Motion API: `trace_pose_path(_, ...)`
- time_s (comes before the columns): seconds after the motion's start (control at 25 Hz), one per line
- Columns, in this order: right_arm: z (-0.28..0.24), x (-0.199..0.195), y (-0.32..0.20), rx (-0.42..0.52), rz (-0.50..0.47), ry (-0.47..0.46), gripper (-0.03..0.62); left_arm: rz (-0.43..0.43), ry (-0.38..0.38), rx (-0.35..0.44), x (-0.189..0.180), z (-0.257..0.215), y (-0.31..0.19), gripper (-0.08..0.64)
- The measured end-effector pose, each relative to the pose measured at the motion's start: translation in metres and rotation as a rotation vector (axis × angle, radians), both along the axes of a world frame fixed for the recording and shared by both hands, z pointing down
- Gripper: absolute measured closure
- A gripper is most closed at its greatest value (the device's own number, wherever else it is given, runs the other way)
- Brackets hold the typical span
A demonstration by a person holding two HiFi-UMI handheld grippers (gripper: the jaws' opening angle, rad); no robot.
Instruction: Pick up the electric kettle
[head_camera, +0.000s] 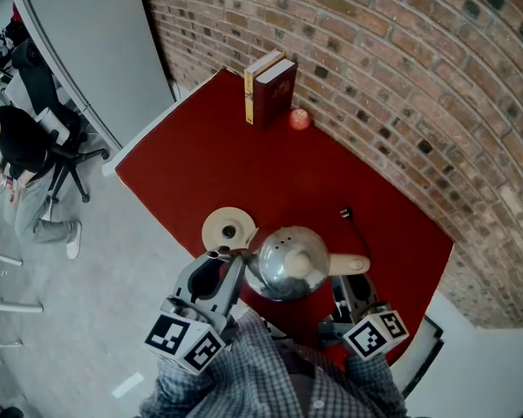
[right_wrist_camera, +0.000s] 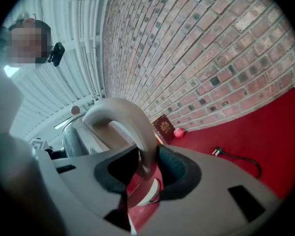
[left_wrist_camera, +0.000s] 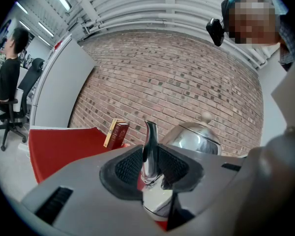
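The steel electric kettle with a cream handle is held between my two grippers, off its round cream base, which lies just to its left on the red table. My left gripper is shut on the kettle's thin spout, which stands upright between the pads. My right gripper is shut on the curved handle. In the left gripper view the domed lid shows behind the jaws. The kettle's underside is hidden.
Two upright books and a small red ball stand against the brick wall at the table's far end. A black plug and cord lie right of the kettle. A seated person is far left on the floor.
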State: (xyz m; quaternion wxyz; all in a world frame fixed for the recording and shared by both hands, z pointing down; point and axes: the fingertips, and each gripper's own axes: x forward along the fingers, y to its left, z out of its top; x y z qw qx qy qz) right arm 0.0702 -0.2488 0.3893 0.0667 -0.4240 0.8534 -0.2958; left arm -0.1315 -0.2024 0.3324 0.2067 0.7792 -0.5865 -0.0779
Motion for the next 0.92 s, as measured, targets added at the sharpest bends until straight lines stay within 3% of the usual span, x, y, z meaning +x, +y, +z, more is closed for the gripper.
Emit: trace_pose_path(0.92, 0.0039, -0.0023, -0.0019, -0.016, 0.000, 0.003, 0.477, 0.003, -0.001, -0.013, -0.0018, 0.0033, -0.0029, 0.456)
